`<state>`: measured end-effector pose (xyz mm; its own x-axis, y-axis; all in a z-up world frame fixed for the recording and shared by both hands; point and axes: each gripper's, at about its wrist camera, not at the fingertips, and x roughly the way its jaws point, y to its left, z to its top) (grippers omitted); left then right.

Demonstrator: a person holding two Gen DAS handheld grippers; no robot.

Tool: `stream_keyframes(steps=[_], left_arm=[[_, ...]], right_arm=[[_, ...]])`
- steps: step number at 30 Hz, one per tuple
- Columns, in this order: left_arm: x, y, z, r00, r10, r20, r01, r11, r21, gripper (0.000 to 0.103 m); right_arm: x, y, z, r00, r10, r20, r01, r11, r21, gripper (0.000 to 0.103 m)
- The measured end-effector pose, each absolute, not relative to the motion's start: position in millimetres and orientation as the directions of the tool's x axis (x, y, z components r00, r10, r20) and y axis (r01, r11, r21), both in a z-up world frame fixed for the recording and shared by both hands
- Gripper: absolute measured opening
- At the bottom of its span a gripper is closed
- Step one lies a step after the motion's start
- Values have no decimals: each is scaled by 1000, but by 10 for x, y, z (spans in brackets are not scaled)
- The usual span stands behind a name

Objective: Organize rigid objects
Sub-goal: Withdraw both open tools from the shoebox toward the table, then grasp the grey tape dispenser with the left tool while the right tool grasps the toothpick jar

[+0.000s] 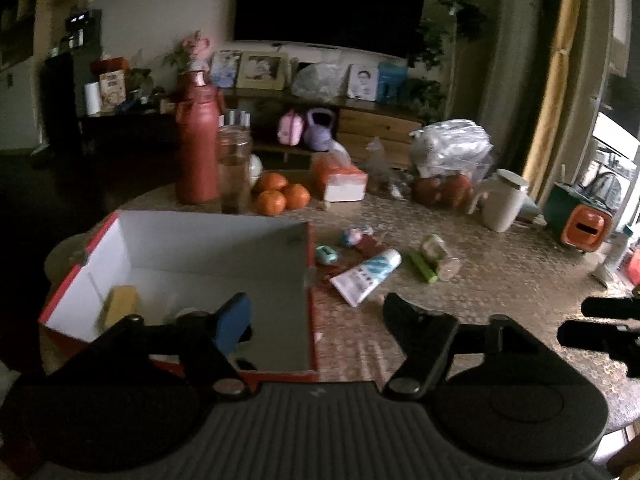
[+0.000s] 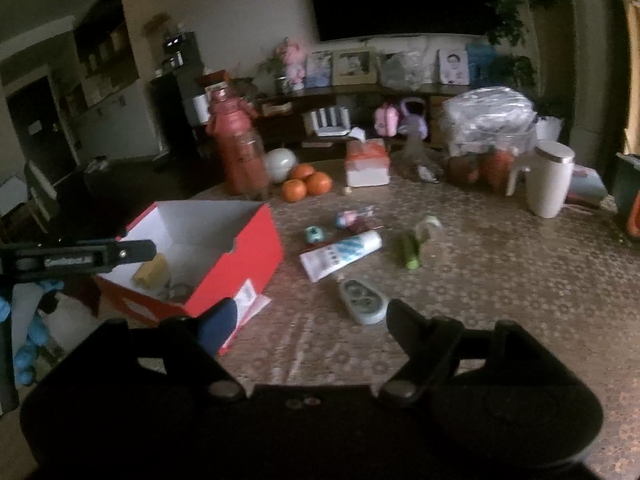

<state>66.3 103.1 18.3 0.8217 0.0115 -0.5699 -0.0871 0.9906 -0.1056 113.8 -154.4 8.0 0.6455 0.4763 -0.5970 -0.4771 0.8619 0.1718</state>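
Observation:
An open red box (image 1: 308, 264) with a white inside stands at the left of the table, with a yellow block (image 1: 120, 304) and another small item in it. My left gripper (image 1: 316, 316) hovers open over the box's near right corner, holding nothing. To the box's right lie a white-and-blue tube (image 1: 366, 276), a green stick (image 1: 422, 266), a teal item (image 1: 326, 255) and a pink-blue item (image 1: 354, 236). My right gripper (image 2: 312, 320) is open and empty above the table. A white oval device (image 2: 362, 300) lies just ahead of its right finger, near the tube (image 2: 340, 254) and the box (image 2: 240, 248).
At the back of the table stand a red flask (image 1: 198, 152), a glass jar (image 1: 234, 168), oranges (image 1: 280, 194), a tissue box (image 1: 340, 180), plastic bags (image 1: 452, 152) and a white mug (image 1: 504, 200). A green-orange container (image 1: 576, 216) sits far right.

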Motion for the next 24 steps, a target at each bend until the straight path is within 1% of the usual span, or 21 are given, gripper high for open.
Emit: stream_keyframes(steps=[1, 2, 3, 4, 8, 13, 18, 21, 24], left_arm=[[674, 999, 184, 824, 3, -567, -79, 991, -110, 92], [684, 962, 186, 827, -8, -562, -70, 991, -118, 99], [697, 924, 182, 832, -21, -554, -61, 990, -129, 102], [715, 884, 178, 834, -29, -551, -53, 990, -133, 103], [819, 675, 132, 830, -40, -556, -35, 992, -123, 103], [1005, 423, 18, 820, -66, -568, -25, 988, -152, 103], [1194, 220, -56, 814, -52, -578, -29, 991, -129, 103], [1308, 128, -120, 811, -14, -584, -55, 993, -102, 103], [1460, 63, -218, 789, -15, -614, -69, 991, -112, 103]], right_arm=[[1147, -1590, 78, 652, 470, -594, -470, 866, 170, 82], [1159, -1634, 76, 659, 463, -593, -462, 871, 167, 82], [1171, -1688, 80, 663, 459, -591, -457, 874, 167, 84], [1189, -1729, 79, 668, 454, -590, -450, 878, 165, 87], [1300, -1850, 55, 682, 430, -592, -430, 890, 151, 91], [1557, -1966, -4, 704, 385, -597, -402, 909, 112, 99], [1824, -2086, -51, 713, 381, -589, -392, 912, 117, 103], [2006, -2126, -102, 698, 396, -597, -404, 906, 128, 103], [2216, -2175, -158, 681, 406, -609, -402, 903, 153, 103]])
